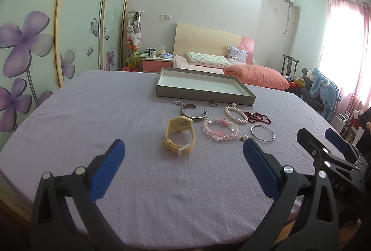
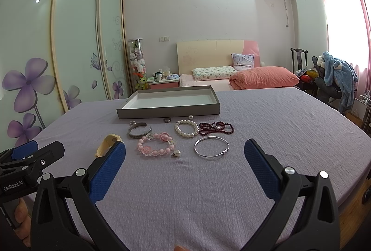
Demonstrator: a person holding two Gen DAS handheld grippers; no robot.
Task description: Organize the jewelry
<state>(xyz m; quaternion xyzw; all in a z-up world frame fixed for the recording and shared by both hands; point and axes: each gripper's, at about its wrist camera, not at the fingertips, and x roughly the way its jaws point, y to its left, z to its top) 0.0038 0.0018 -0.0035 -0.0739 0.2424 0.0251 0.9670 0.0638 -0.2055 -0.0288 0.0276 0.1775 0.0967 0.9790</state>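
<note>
Jewelry lies on a lilac tablecloth (image 1: 92,123) in front of an empty grey tray (image 1: 204,85) (image 2: 169,101). There is a yellow watch (image 1: 179,135) (image 2: 107,144), a grey cuff bangle (image 1: 193,111) (image 2: 139,131), a pink bead bracelet (image 1: 219,131) (image 2: 155,145), a white pearl bracelet (image 1: 236,115) (image 2: 186,129), a dark red bead strand (image 1: 257,117) (image 2: 216,128), a thin silver bangle (image 1: 263,133) (image 2: 212,146), a small ring (image 1: 212,104) (image 2: 167,120) and pearl earrings (image 1: 178,103). My left gripper (image 1: 183,156) is open just short of the watch. My right gripper (image 2: 185,156) is open just short of the pink bracelet and silver bangle.
The right gripper's body (image 1: 331,153) shows at the right of the left wrist view; the left gripper's body (image 2: 27,162) shows at the left of the right wrist view. A bed (image 2: 231,77), a nightstand (image 2: 163,82) and a wardrobe (image 2: 69,42) stand behind the table.
</note>
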